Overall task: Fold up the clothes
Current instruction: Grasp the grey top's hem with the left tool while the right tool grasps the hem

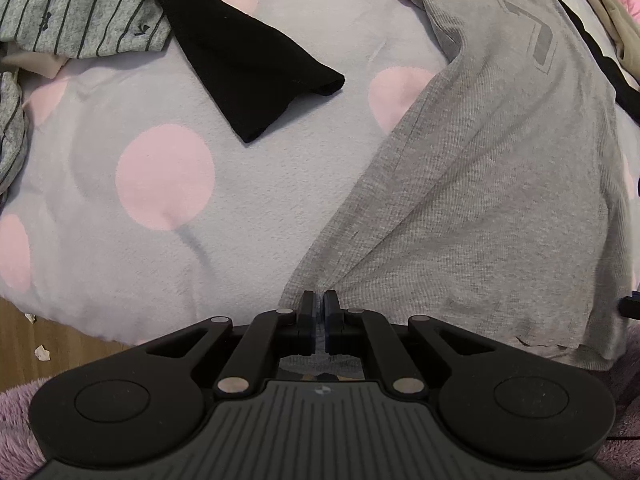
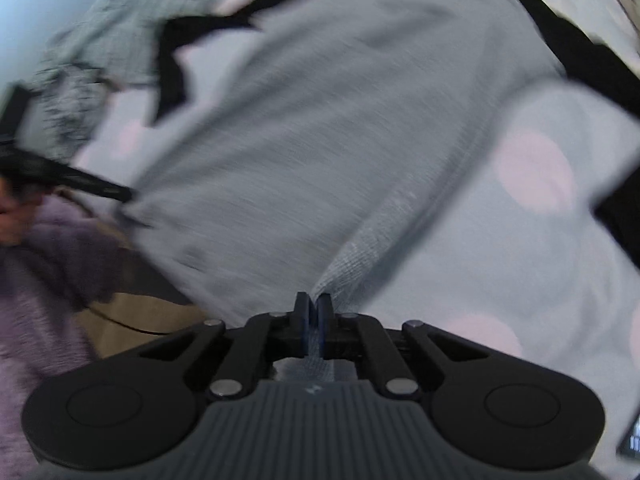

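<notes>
Grippers — left, right — both clamped on grey shirt hem.

A home bedroom: a bed with a grey blanket dotted pink, clothes scattered on it, wooden floor beside it.

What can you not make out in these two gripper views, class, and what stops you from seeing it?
- Grey T-shirt: its far end and right side run past the left wrist view's edge.
- Black garment: its upper part is cut off at the top of the left wrist view, so its type is unclear.
- Striped garment: motion blur in the right wrist view smears its pattern.
- Shirt fabric inside the left gripper and right gripper: hidden by the shut fingers.
</notes>
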`<state>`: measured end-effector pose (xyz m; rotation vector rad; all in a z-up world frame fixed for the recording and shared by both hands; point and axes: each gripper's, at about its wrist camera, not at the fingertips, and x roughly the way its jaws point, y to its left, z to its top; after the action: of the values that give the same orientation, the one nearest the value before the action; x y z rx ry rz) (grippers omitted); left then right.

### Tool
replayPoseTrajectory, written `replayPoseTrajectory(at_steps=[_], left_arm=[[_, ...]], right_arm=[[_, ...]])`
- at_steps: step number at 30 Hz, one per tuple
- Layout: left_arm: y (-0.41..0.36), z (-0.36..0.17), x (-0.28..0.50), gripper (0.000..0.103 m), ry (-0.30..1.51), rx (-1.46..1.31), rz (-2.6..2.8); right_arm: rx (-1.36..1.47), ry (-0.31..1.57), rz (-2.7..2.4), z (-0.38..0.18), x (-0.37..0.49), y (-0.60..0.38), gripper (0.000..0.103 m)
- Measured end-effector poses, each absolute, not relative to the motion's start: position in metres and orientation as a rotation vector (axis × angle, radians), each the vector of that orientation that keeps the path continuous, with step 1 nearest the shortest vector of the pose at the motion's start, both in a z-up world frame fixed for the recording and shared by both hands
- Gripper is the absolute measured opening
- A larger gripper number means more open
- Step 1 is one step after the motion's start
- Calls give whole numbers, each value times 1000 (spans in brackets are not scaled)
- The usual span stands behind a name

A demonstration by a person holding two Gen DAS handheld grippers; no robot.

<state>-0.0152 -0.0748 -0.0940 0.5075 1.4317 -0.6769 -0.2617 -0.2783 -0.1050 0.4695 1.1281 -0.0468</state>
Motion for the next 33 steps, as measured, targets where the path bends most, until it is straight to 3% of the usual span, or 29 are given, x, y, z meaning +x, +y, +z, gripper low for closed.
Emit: replayPoseTrajectory(at_steps=[4, 16, 19, 27, 31, 33], left_arm=[[-76, -92, -18, 2, 1429, 507, -679], [-84, -93, -27, 2, 1432, 506, -680], [-86, -94, -30, 2, 1433, 511, -680], [-92, -92, -35, 2, 1440, 489, -684], [-97, -90, -39, 2, 1441, 491, -686], [-99, -89, -41, 2, 1443, 488, -688]], right_arm=[[444, 1114, 24, -101, -244, -262, 13], [666, 1206, -111, -126, -250, -292, 13], [717, 1228, -122, -133, -245, -290, 24], [735, 1321, -195, -156, -233, -286, 22], [703, 1329, -205, -157, -233, -285, 8], [695, 1328, -205, -154, -235, -286, 6]])
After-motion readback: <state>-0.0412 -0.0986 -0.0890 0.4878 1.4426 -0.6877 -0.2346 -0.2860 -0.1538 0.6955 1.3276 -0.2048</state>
